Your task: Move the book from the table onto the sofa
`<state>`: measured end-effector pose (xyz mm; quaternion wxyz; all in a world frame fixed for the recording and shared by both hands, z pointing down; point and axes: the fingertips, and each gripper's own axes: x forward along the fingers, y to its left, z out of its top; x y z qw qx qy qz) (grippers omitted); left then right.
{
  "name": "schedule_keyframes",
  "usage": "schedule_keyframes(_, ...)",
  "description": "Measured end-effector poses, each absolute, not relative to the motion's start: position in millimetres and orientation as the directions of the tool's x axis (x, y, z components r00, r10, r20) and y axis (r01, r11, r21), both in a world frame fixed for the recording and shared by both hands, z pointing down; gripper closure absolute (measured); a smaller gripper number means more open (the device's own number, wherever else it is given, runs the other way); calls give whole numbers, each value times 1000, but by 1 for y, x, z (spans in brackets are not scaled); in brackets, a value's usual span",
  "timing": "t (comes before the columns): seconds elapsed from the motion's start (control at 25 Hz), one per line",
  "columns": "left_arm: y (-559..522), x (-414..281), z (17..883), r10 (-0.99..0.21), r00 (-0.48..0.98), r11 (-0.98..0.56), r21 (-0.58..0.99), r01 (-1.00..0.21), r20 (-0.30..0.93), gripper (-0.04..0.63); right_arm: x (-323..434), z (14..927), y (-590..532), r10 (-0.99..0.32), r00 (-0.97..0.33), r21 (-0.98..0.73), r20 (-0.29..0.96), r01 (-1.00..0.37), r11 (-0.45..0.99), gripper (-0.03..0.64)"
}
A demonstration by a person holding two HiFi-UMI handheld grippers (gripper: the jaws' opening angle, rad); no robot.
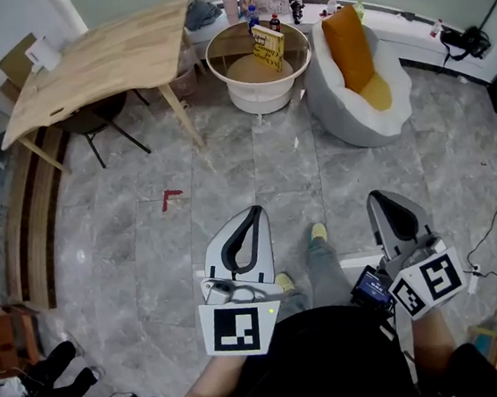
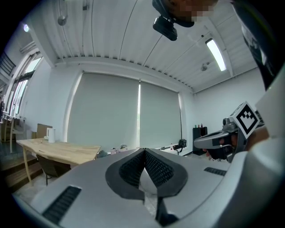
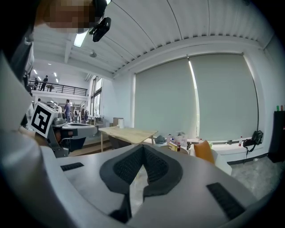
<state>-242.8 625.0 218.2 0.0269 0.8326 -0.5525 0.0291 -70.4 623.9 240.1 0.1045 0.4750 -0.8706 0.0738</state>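
Approach step: both hands are well short of the round counter point(image 1: 214, 67), nothing gripped yet. The book point(image 1: 268, 47) stands upright on that counter, on its right half. The sofa point(image 1: 345, 109) sits just right of the counter, with an orange cushion point(image 1: 348, 46) on its seat.

Left gripper point(image 1: 252, 212): jaws pressed together, empty. Right gripper point(image 1: 378, 195): same, tips meeting, nothing between.

My plan: close in on the counter and open the right jaws wide before arriving. Come in level and pinch across the book's thin dimension near its top. I reckon an upright book tips if nudged, so 1 clean close. Lift clear of the rim before swinging right to the sofa.
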Motion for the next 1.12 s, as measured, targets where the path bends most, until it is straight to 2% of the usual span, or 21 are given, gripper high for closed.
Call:
schedule_keyframes(0.72, 590, -221, 219, -906, 418, -419, -16, -908, 65, 586, -50, 247, 591, -832, -509, -53, 220, -858, 511, 607)
schedule_keyframes(1.12, 571, -210, 231, -902, 419, -423, -17, -906, 100, 584, -41, 258, 572, -825, -511, -55, 241, -856, 514, 607)
